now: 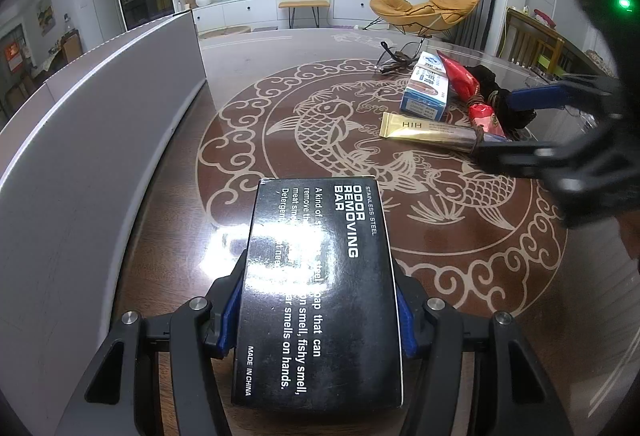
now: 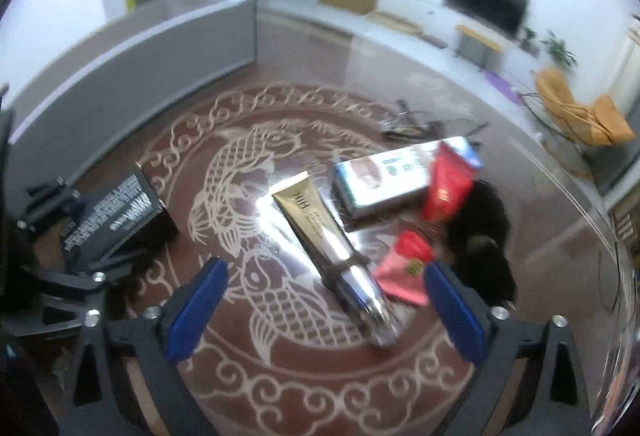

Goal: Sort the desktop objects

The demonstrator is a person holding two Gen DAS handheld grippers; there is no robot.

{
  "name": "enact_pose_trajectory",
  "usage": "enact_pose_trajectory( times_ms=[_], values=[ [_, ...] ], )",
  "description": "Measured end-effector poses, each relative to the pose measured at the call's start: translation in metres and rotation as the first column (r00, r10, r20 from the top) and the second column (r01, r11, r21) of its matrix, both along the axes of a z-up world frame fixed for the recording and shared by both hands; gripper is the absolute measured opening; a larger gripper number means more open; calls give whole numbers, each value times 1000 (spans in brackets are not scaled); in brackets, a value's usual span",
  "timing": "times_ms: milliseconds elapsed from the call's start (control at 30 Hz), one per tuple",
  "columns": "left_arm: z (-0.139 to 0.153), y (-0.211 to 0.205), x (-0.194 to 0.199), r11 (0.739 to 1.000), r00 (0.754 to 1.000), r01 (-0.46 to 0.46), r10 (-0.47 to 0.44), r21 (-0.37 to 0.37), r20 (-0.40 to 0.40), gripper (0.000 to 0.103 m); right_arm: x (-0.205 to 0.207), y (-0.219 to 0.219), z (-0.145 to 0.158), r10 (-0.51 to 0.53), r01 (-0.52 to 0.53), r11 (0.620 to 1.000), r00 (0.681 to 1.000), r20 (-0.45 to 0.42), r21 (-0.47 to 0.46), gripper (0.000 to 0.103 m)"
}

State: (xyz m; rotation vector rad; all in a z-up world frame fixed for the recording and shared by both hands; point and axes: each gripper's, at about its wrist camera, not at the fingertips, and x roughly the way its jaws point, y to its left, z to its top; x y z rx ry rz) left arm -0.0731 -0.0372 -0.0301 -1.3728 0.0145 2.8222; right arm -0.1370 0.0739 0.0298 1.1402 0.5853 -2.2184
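Clamped between the blue pads of the left gripper (image 1: 320, 320), a black box (image 1: 320, 288) fills the near field of the left wrist view; both pads press its long sides. White print reads "STAINLESS STEEL ODOR REMOVING BAR" and "MADE IN CHINA". Its long axis runs toward 12 o'clock, in line with the fingers.

Right gripper (image 2: 326, 306): jaws wide apart and empty, nothing pressed by either pad. Between them, on the table (image 2: 280, 388), lies a gold tube (image 2: 320, 232) marked "HIH", cap end nearest the camera, flat crimped end pointing to about 11 o'clock. A dark band circles it near the cap.

At 1 o'clock of the tube rests a white-and-blue carton (image 2: 384, 180), its lettering too blurred to read. A red tube (image 2: 448, 180) leans across the carton's right end. A pink-and-red sachet (image 2: 404, 268) lies just beside the gold tube at 3 o'clock, and a black fuzzy object (image 2: 484, 236), perhaps a hair tie, sits beyond it. Spectacles (image 1: 396, 58) lie past the carton at 12 o'clock. A grey bin (image 1: 100, 140) stands along the table's left edge at 9 o'clock.
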Motion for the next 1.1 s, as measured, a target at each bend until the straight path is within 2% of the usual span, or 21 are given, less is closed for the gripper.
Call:
enact_pose_trajectory(
  times_ms=[100, 167, 300, 333, 467, 500, 633, 733, 867, 933, 967, 1000, 1033, 1067, 1100],
  values=[
    [0, 0, 0, 1000, 1000, 0, 0, 0, 0, 60, -14, -2, -15, -12, 12, 1000, 998, 56, 2, 88],
    [0, 0, 0, 1000, 1000, 0, 0, 0, 0, 60, -21, 3, -23, -25, 27, 999, 995, 98, -18, 78],
    [0, 0, 0, 1000, 1000, 0, 0, 0, 0, 60, -26, 7, -37, -44, 47, 999, 992, 117, -22, 75],
    [0, 0, 0, 1000, 1000, 0, 0, 0, 0, 60, -26, 10, -37, -53, 58, 998, 992, 119, -34, 71],
    [0, 0, 0, 1000, 1000, 0, 0, 0, 0, 60, -22, 22, -35, -98, 106, 992, 989, 114, -65, 35],
    [0, 0, 0, 1000, 1000, 0, 0, 0, 0, 60, -18, 25, -34, -104, 112, 991, 988, 115, -67, 33],
    [0, 0, 0, 1000, 1000, 0, 0, 0, 0, 60, 9, 31, -34, -132, 138, 989, 987, 87, -55, 31],
    [0, 0, 0, 1000, 1000, 0, 0, 0, 0, 60, 41, 44, -34, -207, 211, 976, 976, 63, -56, 31],
    [0, 0, 0, 1000, 1000, 0, 0, 0, 0, 60, 104, 62, -33, -362, 363, 930, 932, 14, -66, 31],
    [0, 0, 0, 1000, 1000, 0, 0, 0, 0, 59, 131, 61, -35, -409, 406, 908, 912, -9, -100, 31],
    [0, -1, 0, 1000, 1000, 0, 0, 2, 0, 60, 133, 59, -37, -418, 414, 904, 908, -20, -103, 36],
    [0, -1, 0, 1000, 1000, 6, -6, 7, 2, 69, 136, 54, -37, -429, 423, 900, 903, -36, -106, 44],
    [-2, 1, -1, 1000, 1000, 13, -13, 5, 11, 78, 136, 52, -38, -434, 428, 898, 900, -37, -105, 71],
    [-3, 3, 0, 1000, 1000, 19, -19, -2, 20, 86, 132, 49, -40, -429, 425, 899, 903, -18, -103, 94],
    [-3, 5, 0, 1000, 1000, 22, -22, -12, 18, 87, 128, 48, -42, -421, 419, 902, 907, -1, -104, 96]
  ],
)
